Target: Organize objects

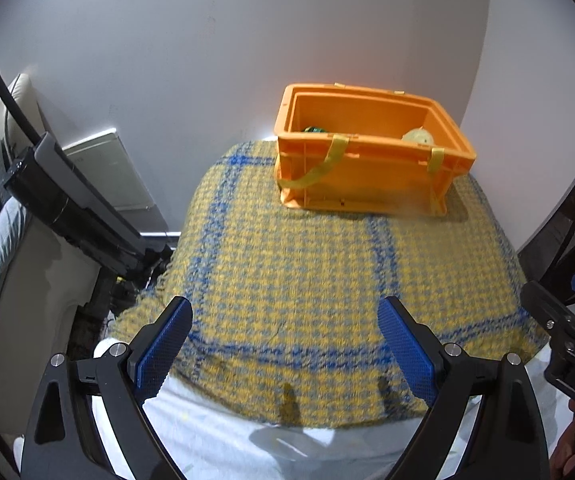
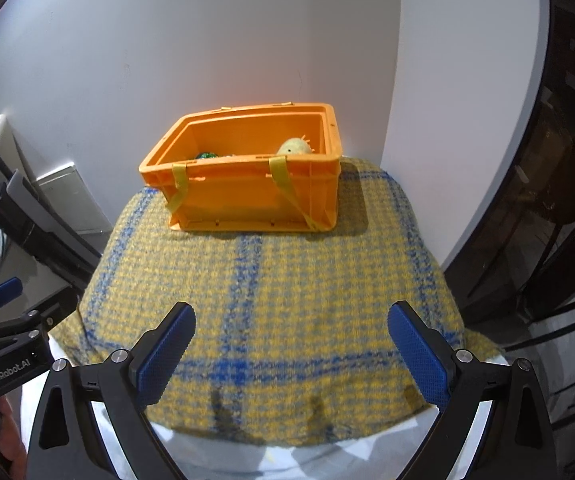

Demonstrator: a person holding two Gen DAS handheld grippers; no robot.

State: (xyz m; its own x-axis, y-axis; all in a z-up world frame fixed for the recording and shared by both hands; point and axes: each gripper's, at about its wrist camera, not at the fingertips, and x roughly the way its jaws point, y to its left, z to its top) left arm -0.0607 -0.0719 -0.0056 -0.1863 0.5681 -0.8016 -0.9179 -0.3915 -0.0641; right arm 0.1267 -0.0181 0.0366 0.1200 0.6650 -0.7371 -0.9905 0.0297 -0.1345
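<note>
An orange plastic crate (image 1: pixel 367 176) (image 2: pixel 247 196) with yellow straps stands at the far end of a yellow and blue checked blanket (image 1: pixel 307 280) (image 2: pixel 287 292), against the white wall. Inside it I see the top of a pale yellow fuzzy toy (image 1: pixel 418 136) (image 2: pixel 295 146) and a bit of a green object (image 1: pixel 314 130) (image 2: pixel 206 155). My left gripper (image 1: pixel 285 312) is open over the near part of the blanket, holding nothing. My right gripper (image 2: pixel 292 318) is open too, also well short of the crate. Each gripper shows at the edge of the other's view.
A white sheet (image 1: pixel 247 440) (image 2: pixel 287 460) shows under the blanket's near edge. To the left are a black and grey stand (image 1: pixel 67 192), a cream cushion and a white panel (image 1: pixel 115 172) by the wall. Dark furniture (image 2: pixel 547 184) stands on the right.
</note>
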